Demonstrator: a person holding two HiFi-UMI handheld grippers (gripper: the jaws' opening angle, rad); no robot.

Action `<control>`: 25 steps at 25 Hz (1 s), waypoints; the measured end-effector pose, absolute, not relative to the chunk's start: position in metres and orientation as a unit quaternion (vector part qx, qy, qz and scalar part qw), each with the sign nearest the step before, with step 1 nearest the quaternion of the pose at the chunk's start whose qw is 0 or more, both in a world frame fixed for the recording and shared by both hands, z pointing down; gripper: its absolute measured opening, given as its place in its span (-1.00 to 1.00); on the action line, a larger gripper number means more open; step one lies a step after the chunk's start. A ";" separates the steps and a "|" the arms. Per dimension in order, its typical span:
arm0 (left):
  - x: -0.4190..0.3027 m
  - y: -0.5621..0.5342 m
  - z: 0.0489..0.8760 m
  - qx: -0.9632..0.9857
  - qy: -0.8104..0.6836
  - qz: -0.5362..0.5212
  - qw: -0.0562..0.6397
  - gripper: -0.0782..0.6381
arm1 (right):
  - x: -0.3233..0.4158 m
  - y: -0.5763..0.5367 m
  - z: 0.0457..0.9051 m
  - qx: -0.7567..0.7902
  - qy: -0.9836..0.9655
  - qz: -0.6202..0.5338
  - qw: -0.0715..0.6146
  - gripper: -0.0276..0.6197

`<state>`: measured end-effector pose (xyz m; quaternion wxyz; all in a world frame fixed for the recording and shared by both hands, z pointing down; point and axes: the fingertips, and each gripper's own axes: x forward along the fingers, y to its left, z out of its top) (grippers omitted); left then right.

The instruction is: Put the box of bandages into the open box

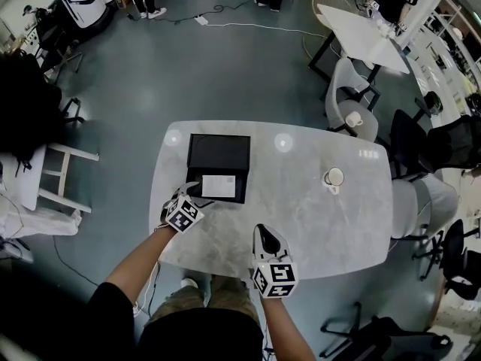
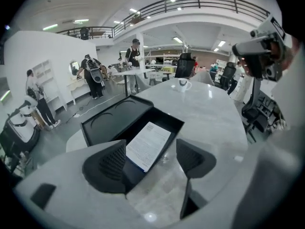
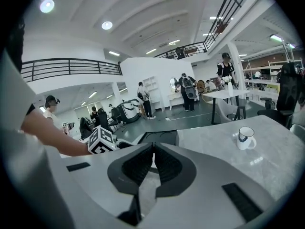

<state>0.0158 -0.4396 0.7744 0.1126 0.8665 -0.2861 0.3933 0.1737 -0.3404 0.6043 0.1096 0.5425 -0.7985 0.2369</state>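
- Marble worktop. Open box, black, sits toward its left half with the lid laid flat behind the base.
- Box of bandages, white, lies flat inside the base compartment of the open box, printed face up.
- Left tool is at the near left corner of the open box, angled down. Its jaws are spread wide. In the left gripper view the near corner of the box of bandages shows in the gap, and neither pad touches it.
- Right tool is over the near part of the worktop, well apart from the open box. Its jaws are pressed together with nothing between them.
- White mug stands alone at the right side.
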 end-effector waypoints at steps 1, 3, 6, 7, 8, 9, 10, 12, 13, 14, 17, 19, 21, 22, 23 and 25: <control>0.017 -0.430 0.767 0.871 -0.285 0.385 0.108 0.13 | 0.173 -0.333 0.600 0.545 -0.798 0.232 0.110 -0.86; 0.016 -0.412 0.747 0.881 -0.292 0.357 0.108 0.13 | 0.171 -0.314 0.593 0.551 -0.796 0.226 0.109 -0.86; 0.009 -0.380 0.702 0.891 -0.315 0.303 0.126 0.13 | 0.165 -0.285 0.579 0.560 -0.792 0.216 0.106 -0.86; 0.005 -0.369 0.684 0.894 -0.325 0.278 0.131 0.13 | 0.162 -0.277 0.574 0.564 -0.792 0.212 0.105 -0.86; 0.000 -0.359 0.666 0.898 -0.335 0.250 0.135 0.13 | 0.158 -0.269 0.568 0.567 -0.790 0.207 0.103 -0.86; -0.006 -0.347 0.647 0.902 -0.346 0.221 0.136 0.13 | 0.154 -0.260 0.563 0.571 -0.789 0.202 0.101 -0.86; -0.013 -0.334 0.628 0.905 -0.355 0.192 0.137 0.13 | 0.150 -0.251 0.556 0.574 -0.789 0.197 0.100 -0.86; -0.029 -0.306 0.589 0.908 -0.369 0.141 0.138 0.13 | 0.140 -0.232 0.543 0.578 -0.789 0.185 0.098 -0.86; -0.037 -0.294 0.571 0.909 -0.375 0.119 0.139 0.13 | 0.135 -0.224 0.537 0.579 -0.790 0.177 0.097 -0.86; -0.046 -0.282 0.555 0.908 -0.381 0.100 0.140 0.12 | 0.128 -0.217 0.532 0.580 -0.791 0.169 0.097 -0.86; -0.074 -0.249 0.522 0.900 -0.405 0.056 0.150 -0.01 | 0.111 -0.195 0.525 0.583 -0.792 0.159 0.094 -0.86; -0.089 -0.225 0.509 0.896 -0.413 0.039 0.160 -0.19 | 0.100 -0.179 0.521 0.589 -0.787 0.160 0.086 -0.86; -0.102 -0.203 0.503 0.895 -0.412 0.030 0.169 -0.34 | 0.088 -0.164 0.516 0.595 -0.783 0.160 0.079 -0.86; -0.109 -0.193 0.501 0.895 -0.410 0.027 0.173 -0.43 | 0.081 -0.158 0.514 0.597 -0.783 0.158 0.077 -0.86; -0.116 -0.183 0.501 0.895 -0.409 0.026 0.175 -0.54 | 0.074 -0.151 0.511 0.598 -0.783 0.154 0.076 -0.86; -0.131 -0.169 0.503 0.893 -0.413 0.034 0.177 -0.61 | 0.061 -0.141 0.504 0.599 -0.784 0.144 0.075 -0.86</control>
